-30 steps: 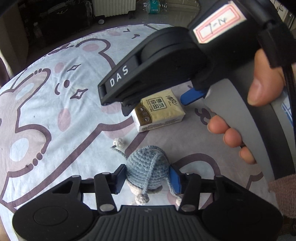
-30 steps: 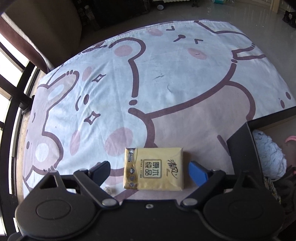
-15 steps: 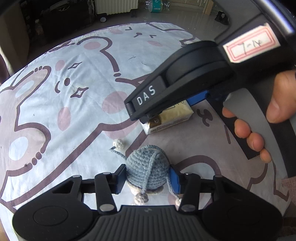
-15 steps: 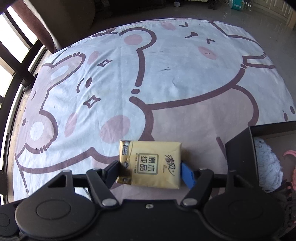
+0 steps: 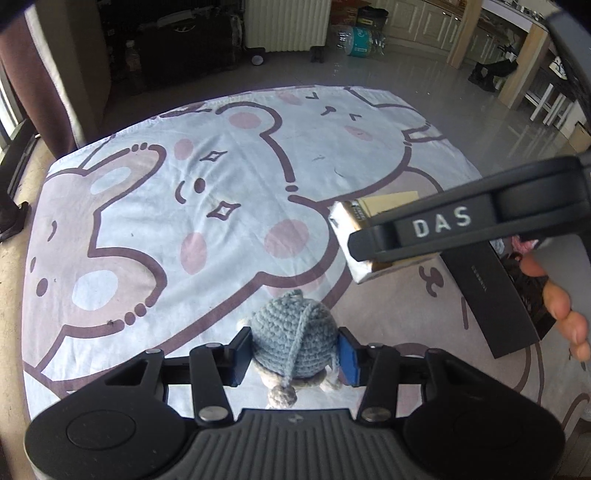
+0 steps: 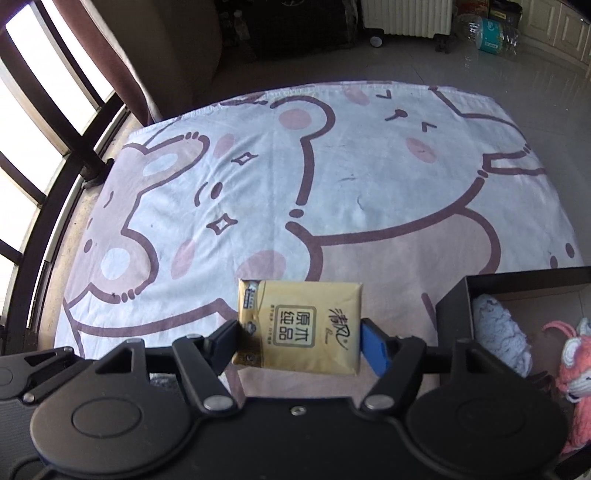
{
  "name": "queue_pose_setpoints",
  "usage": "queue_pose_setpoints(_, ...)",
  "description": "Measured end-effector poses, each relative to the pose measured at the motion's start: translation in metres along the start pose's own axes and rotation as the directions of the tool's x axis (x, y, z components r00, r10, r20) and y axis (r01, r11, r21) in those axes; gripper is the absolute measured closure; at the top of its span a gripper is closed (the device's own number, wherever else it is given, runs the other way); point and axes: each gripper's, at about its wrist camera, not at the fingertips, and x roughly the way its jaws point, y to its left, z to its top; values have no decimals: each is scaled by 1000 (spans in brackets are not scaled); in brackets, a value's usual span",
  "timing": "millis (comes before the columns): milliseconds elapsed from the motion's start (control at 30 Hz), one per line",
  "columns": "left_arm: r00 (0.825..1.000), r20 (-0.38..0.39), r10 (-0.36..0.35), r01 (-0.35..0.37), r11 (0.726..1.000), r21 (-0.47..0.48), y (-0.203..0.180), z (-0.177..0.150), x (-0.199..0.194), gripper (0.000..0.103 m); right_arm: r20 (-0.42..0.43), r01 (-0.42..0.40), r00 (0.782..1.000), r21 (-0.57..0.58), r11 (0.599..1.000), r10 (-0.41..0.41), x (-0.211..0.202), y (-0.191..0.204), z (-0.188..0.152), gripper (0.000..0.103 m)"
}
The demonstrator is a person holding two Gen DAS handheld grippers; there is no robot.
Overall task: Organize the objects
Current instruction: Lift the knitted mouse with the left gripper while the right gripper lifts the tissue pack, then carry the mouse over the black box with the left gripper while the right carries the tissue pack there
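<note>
The left hand-held gripper [image 5: 295, 352] pinches a blue-grey crocheted toy [image 5: 293, 338] between its two pads, one pad pressed to each side of the round body; a yarn strand with a small pom-pom hangs down at the near side. The toy is lifted above the cartoon-bear blanket [image 5: 221, 192] that covers the floor.

The right hand-held gripper [image 6: 299, 341] clamps a yellow tissue pack [image 6: 301, 326] at its near edge, a black pad on its left side and a blue pad on its right. The pack is held flat with its printed face up, off the blanket [image 6: 369, 166]. In the left wrist view the same pack [image 5: 354, 218] shows far and to the right, partly hidden behind the black body of the right gripper marked "DAS", with fingers of the person's right hand [image 5: 565, 310] at the right edge.

Just right of the tissue pack stands an open black box [image 6: 452, 302] on the blanket. Inside it lie a pale blue knitted item [image 6: 498, 332] and, nearer the right edge, a pink crocheted toy [image 6: 576, 373]. The box [image 5: 491, 295] also appears in the left wrist view, beneath the right gripper.

Beyond the blanket's far edge stands a white radiator [image 5: 286, 24].
</note>
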Motion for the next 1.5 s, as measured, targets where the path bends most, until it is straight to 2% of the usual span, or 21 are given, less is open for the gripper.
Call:
queue_pose_setpoints(133, 1000, 20, 22, -21, 999, -44, 4, 8, -13, 54, 39, -15, 999, -8, 1000, 16, -25, -2, -1, 32)
queue_pose_setpoints(300, 997, 58, 44, -39, 995, -88, -1, 17, -33, 54, 71, 18, 997, -75, 997, -13, -49, -6, -6, 32)
queue_pose_setpoints(700, 991, 126, 36, -15, 986, -166, -34, 33, -56, 54, 103, 62, 993, -90, 994, -53, -100, -54, -22, 32)
queue_pose_setpoints(833, 989, 142, 37, -13, 986, -166, -48, 37, -58, 54, 123, 112, 987, -66, 991, -103, -114, -76, -25, 32)
queue_pose_setpoints(967, 988, 153, 26, 0, 985, -171, -60, 41, -58, 54, 133, 99, 987, -23, 995, -95, -126, -98, -28, 32)
queue_pose_setpoints(1267, 984, 175, -26, 52, 988, -145, -91, 49, -51, 54, 149, 110, 983, -26, 994, -105, -140, -119, -36, 32)
queue_pose_setpoints(1500, 982, 187, -39, 65, 989, -132, -107, 54, -40, 54, 153, 110, 981, 41, 993, -115, -139, -144, -39, 32)
